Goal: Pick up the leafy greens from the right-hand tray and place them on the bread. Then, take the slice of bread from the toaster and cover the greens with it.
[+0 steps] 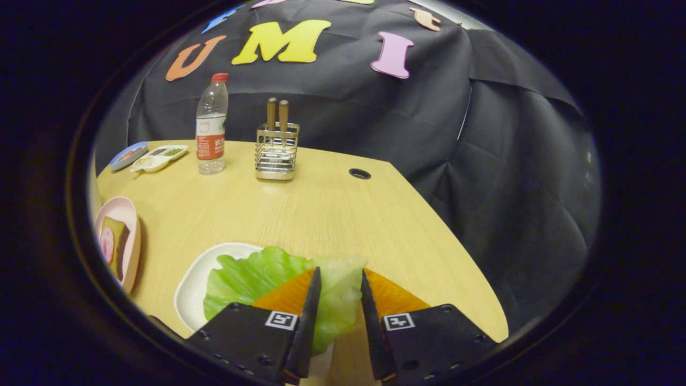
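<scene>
A green lettuce leaf (268,279) lies partly over a white tray (195,284), and its paler stem end runs between the two fingers of my gripper (340,279). Both fingers press on that end, so the gripper is shut on the leaf. Well to the left of the fingers, a pink plate (131,214) carries a slice of bread (119,241) with a round pink slice on top.
Beyond the fingers stand a wire cutlery holder (276,153) with two wooden handles and a water bottle (211,126). A small blue dish (127,155) and a white divided tray (159,157) lie at the far left. A round cable hole (359,173) is in the wooden table (321,214), whose edge falls away on the right.
</scene>
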The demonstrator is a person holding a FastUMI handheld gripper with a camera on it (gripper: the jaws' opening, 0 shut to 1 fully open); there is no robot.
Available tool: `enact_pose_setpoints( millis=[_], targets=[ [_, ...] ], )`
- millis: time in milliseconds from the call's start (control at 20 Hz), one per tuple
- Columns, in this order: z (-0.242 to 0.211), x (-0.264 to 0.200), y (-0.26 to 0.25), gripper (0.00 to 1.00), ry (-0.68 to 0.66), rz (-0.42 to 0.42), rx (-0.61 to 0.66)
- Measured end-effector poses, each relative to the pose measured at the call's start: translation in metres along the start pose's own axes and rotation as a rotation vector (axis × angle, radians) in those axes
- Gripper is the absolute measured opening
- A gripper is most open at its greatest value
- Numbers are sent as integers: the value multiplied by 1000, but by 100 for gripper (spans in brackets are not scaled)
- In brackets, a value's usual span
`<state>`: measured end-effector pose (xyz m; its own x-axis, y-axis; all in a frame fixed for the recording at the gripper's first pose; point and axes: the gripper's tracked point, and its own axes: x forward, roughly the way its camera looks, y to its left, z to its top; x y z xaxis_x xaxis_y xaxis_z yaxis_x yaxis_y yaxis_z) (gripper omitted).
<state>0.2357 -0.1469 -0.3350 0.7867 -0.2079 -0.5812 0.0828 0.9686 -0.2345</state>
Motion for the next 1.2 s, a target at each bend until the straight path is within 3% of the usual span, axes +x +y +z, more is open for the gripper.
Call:
enact_pose_setpoints(
  millis=[200, 250, 350, 650, 1200],
  targets=[
    [-1, -2, 3, 22, 17, 26, 28],
    [3, -3, 4, 21, 12, 41, 39],
    [8, -10, 7, 4, 14, 79, 78],
    [27, -35, -1, 0, 15, 107, 148],
    [86, -130, 45, 0, -155, 140, 76]
  ],
)
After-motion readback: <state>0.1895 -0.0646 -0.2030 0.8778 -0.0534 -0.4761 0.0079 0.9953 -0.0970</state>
